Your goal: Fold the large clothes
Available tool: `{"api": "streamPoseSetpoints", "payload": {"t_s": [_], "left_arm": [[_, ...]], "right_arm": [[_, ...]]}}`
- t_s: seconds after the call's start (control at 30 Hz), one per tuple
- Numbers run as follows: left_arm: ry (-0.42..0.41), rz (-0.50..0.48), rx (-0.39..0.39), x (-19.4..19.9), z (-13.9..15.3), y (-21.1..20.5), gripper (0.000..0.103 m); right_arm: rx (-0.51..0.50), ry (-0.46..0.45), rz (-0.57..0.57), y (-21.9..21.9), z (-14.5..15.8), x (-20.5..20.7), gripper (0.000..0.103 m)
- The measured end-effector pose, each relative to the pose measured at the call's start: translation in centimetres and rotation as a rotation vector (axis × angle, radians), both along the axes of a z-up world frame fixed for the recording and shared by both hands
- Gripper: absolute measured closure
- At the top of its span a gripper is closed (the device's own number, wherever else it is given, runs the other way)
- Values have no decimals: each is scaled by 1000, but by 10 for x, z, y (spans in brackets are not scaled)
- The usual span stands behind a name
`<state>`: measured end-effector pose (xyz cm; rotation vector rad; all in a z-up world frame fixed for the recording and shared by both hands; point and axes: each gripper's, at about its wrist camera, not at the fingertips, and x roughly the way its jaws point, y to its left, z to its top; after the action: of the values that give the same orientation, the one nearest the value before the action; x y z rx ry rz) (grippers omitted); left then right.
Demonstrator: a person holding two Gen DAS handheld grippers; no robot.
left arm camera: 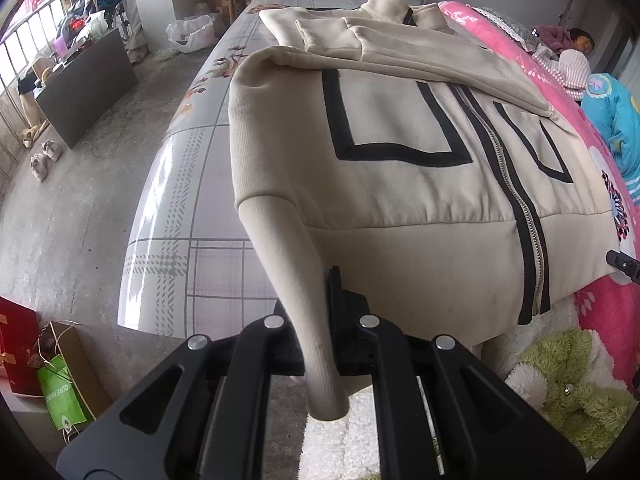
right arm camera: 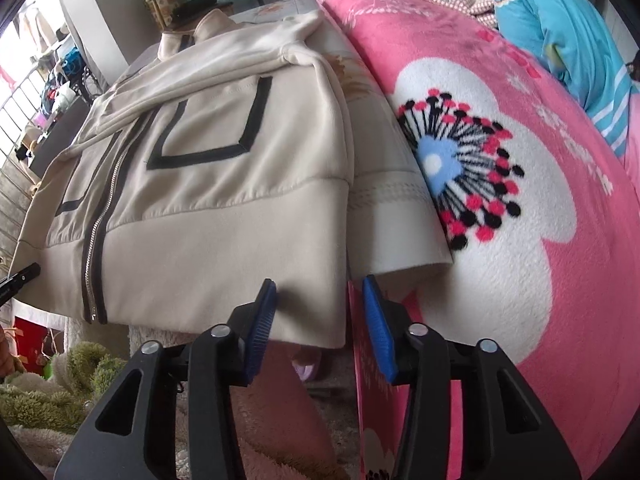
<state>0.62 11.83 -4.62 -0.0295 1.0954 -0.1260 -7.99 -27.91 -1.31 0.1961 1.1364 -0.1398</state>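
Left gripper [left arm camera: 320, 344] clamped on jacket [left arm camera: 400, 184] hem corner. Right gripper [right arm camera: 320, 320] apart at opposite corner: close on hem, then lift both evenly.

So the surface [left arm camera: 188, 184] I'm working over is a long one with a glossy plaid-and-flower cover, running from the bottom middle of my left view up toward the top. My cream zip jacket [left arm camera: 400, 168] lies flat on it, filling the middle of the frame, its hem hanging over the near edge. On the right side a pink flowered blanket [right arm camera: 500, 184] sits right against the jacket, and a blue quilt [right arm camera: 560, 32] is piled in the upper right corner.
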Motion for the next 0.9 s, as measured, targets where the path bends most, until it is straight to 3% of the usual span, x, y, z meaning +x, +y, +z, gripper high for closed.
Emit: {"api": "streamPoseSetpoints", "payload": {"t_s": [0.17,0.3,0.43,0.57,0.9], "left_arm": [[-25,-12,29,-4,3,-4,96],[-72,-49,46,-13,15,-11,99],[-108,-63,-67,-12,41,-7,99],[-126,-57,-163,1,54,-1,99],[-103,58,-329,76,66,29,99]], "right_arm": [[14,-17,20,4,5,-9,95],[7,-65,55,12,28,-15,97],[14,-149,89,19,58,-13,97],[86,-227,78,11,76,7,97],[224,-339,23,-17,88,106,97]]}}
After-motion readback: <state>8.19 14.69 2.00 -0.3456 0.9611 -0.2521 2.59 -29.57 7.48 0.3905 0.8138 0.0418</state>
